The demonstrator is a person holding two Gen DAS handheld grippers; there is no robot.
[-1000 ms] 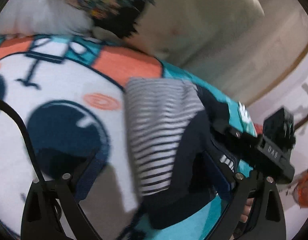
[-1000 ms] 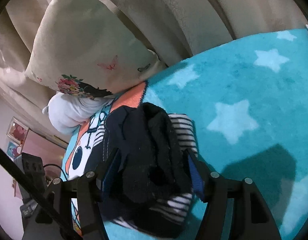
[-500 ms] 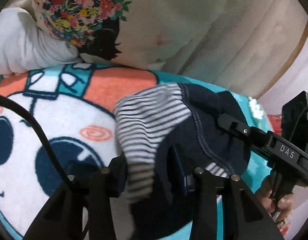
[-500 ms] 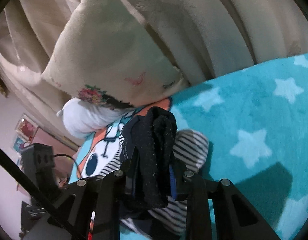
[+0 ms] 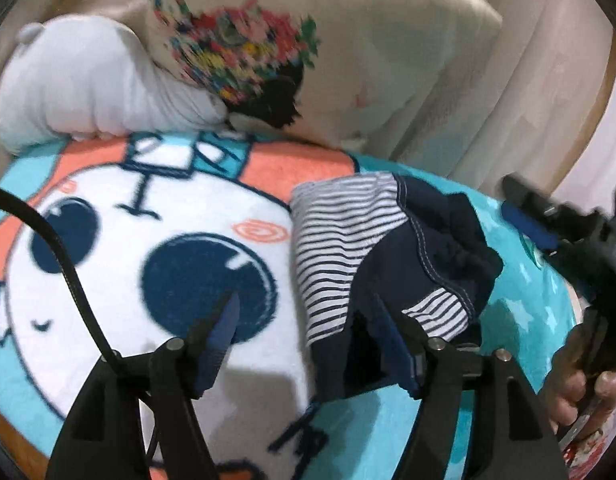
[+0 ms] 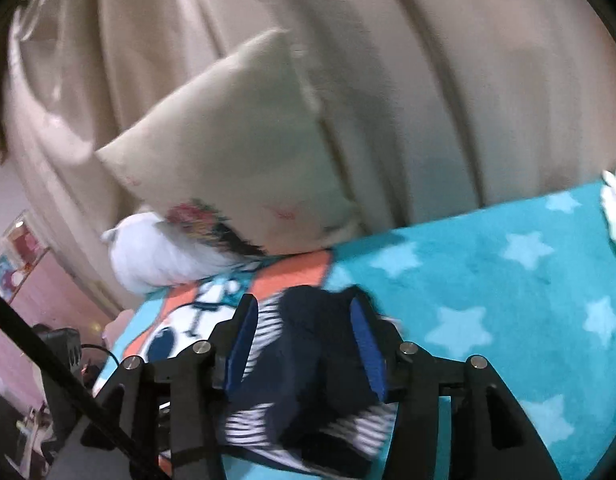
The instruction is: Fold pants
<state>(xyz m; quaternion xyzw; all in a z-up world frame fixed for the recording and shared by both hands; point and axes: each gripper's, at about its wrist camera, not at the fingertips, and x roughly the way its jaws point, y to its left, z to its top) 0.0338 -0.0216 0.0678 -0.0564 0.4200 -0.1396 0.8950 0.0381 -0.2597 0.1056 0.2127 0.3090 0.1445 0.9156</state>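
Left wrist view: the pants, navy with striped panels, are being left as a compact bundle on the teal cartoon blanket below the cream pillow, with the left gripper being opened, its right finger against the bundle's near edge, its left finger over bare blanket, nothing clamped. In the right wrist view the right gripper is likewise being opened, the bundle sitting between the blue pads without visible pinch. Release step is being judged as in hand, fold looking nearly done; next, both tools need backing off cleanly, no fabric being dragged.
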